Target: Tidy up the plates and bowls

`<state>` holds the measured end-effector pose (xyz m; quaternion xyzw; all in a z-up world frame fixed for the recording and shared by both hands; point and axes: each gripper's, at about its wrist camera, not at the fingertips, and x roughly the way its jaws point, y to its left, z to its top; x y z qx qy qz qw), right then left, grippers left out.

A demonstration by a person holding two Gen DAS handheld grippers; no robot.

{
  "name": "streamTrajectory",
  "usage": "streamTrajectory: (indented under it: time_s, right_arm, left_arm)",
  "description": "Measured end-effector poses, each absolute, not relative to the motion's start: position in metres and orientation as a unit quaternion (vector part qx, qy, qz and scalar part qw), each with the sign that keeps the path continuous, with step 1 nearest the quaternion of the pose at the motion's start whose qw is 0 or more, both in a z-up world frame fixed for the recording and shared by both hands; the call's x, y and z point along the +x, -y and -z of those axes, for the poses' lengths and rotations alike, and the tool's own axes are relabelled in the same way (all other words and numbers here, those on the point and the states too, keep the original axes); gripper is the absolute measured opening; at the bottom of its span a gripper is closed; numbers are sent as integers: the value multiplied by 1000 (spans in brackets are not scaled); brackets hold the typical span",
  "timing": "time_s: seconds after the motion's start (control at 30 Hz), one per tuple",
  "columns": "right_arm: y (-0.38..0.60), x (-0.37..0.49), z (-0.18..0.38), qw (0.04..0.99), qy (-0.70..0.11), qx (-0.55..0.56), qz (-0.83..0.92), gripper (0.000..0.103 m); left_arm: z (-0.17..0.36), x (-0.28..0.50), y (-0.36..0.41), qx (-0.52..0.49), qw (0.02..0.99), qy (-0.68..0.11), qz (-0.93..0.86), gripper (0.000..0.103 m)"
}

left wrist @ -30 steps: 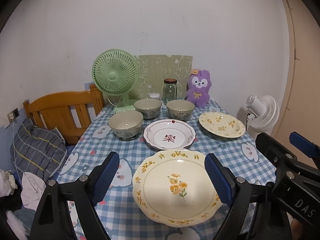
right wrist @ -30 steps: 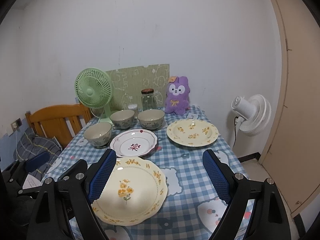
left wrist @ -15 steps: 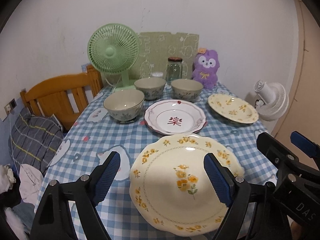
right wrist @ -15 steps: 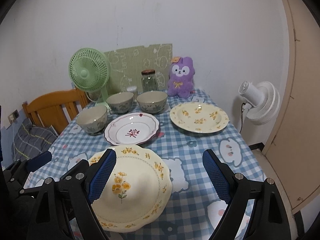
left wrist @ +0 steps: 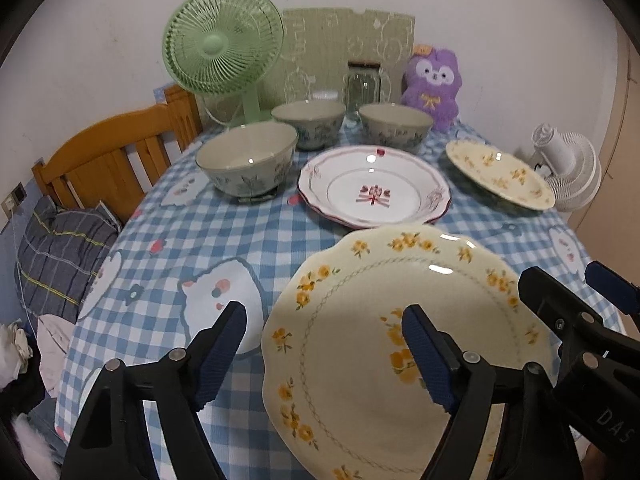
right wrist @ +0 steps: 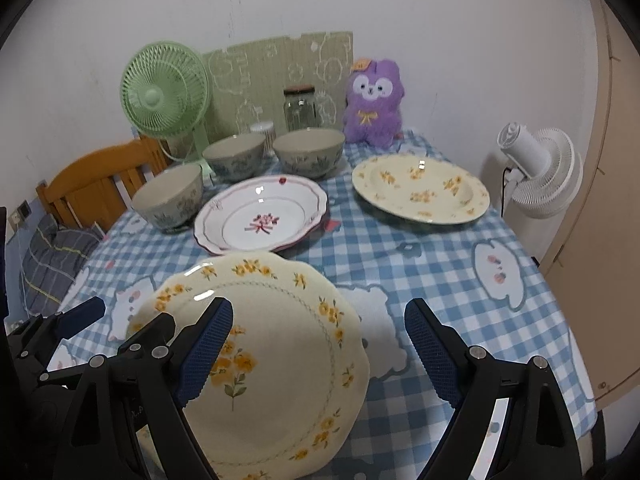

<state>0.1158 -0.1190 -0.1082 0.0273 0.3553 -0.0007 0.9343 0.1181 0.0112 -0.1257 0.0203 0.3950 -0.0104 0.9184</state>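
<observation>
Yellow-flower plate (left wrist: pixel 360 344) nearest on the checked table (left wrist: pixel 224 248), both grippers over it, nothing gripped.
Left gripper (left wrist: pixel 324 352) straddles the plate's left rim, jaws wide, just narrowing; right gripper (right wrist: pixel 318 354) wide over its right edge; only right view shows whole far plate (right wrist: pixel 420 188).

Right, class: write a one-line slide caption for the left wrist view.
Open left hand-held gripper poised over a yellow-flowered plate on the checked tablecloth, three bowls behind.

A blue-and-white checked cloth (left wrist: pixel 224 240) with white cat figures covers the desk. The near plate (left wrist: pixel 360 344) is cream with yellow flowers, as is the far plate (right wrist: pixel 420 188). The middle plate (left wrist: pixel 374 192) is white with a red motif and rim. Three bowls (left wrist: pixel 248 164) are grey-green with blue flowers. The fan (left wrist: pixel 222 40) is green, the plush (right wrist: pixel 374 100) purple.
</observation>
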Motion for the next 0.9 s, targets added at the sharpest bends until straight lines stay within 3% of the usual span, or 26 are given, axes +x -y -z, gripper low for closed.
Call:
streamTrajectory:
  time_s: [0.9]
  right_arm:
    - [122, 152, 163, 897, -441, 28, 33, 82]
  left_arm:
    - [171, 141, -19, -12, 886, -463, 21, 72]
